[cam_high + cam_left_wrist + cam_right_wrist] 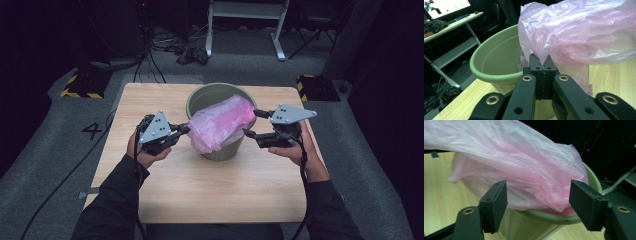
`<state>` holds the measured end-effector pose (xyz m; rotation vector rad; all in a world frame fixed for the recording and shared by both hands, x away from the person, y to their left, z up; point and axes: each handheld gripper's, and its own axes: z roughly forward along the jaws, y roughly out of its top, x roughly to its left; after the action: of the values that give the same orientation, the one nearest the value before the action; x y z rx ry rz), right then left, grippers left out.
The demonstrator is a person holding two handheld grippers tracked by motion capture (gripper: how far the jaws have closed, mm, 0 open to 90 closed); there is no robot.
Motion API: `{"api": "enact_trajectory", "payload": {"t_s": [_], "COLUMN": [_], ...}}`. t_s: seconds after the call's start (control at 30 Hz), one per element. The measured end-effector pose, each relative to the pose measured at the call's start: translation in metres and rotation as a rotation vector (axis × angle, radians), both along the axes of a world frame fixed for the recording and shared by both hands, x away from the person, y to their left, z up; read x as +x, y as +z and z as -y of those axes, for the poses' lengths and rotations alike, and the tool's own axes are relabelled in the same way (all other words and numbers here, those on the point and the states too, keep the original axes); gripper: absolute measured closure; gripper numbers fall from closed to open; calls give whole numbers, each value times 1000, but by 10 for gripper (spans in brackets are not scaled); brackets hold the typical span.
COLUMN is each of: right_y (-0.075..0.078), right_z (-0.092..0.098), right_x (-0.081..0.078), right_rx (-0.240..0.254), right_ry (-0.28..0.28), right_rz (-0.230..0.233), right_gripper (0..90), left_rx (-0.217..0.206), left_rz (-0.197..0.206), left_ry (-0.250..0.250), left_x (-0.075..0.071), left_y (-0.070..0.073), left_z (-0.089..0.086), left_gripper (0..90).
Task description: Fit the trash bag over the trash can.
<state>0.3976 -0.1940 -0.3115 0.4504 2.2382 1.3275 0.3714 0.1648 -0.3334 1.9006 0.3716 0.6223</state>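
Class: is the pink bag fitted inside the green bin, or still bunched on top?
Bunched on top. The bag lies crumpled across the bin rim, spilling down its near side.

bags: 1 pink plastic bag (220, 123) | pots: 1 green pot (200, 98) | claws: 2

The left gripper (543, 65) has its two black jaws pressed together, pinching an edge of the pink plastic bag (584, 32) right beside the green pot (496, 62). The bag billows above and to the right of the pot's rim, draping down its outer wall. The pot stands on the wooden table (614, 75). Behind the pot, dimly, stands what looks like a desk (454, 25).
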Motion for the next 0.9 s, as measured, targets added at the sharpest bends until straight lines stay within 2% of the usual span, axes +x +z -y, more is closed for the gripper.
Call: {"api": "enact_trajectory", "payload": {"t_s": [0.07,0.13,0.23,0.4,0.47,0.53,0.63,0.77,0.83,0.87,0.9], "right_y": [-1,-4,-10,-22,-25,-27,-27,-21,-19,-18,-18], "right_z": [4,6,2,-21,-33,-45,-58,-68,-71,-72,-73], "right_x": [-9,-19,-31,-50,-57,-60,-60,-54,-52,-49,-46], "right_rx": [15,34,37,15,-11,-29,-31,7,18,19,17], "right_ry": [-2,31,73,151,192,209,194,138,113,96,87], "right_rz": [11,9,3,7,11,19,37,60,67,74,70], "right_gripper": [388,399,414,395,387,378,371,389,458,523,658], "left_rx": [-5,-6,-8,-11,-8,-3,-6,-9,-14,-12,-12], "left_rz": [-3,-5,-3,-1,-3,-1,2,9,10,12,14], "left_ry": [-2,-6,-12,-20,-31,-38,-48,-66,-75,-76,-77], "left_x": [0,0,-2,-3,-4,-5,-7,-9,-10,-11,-12], "left_y": [0,-1,-2,-3,-3,-3,-3,-2,-1,0,0], "left_z": [1,2,5,9,11,14,17,19,20,20,20], "left_gripper": [900,900,900,900,900,900,900,900,900,900,900]}}
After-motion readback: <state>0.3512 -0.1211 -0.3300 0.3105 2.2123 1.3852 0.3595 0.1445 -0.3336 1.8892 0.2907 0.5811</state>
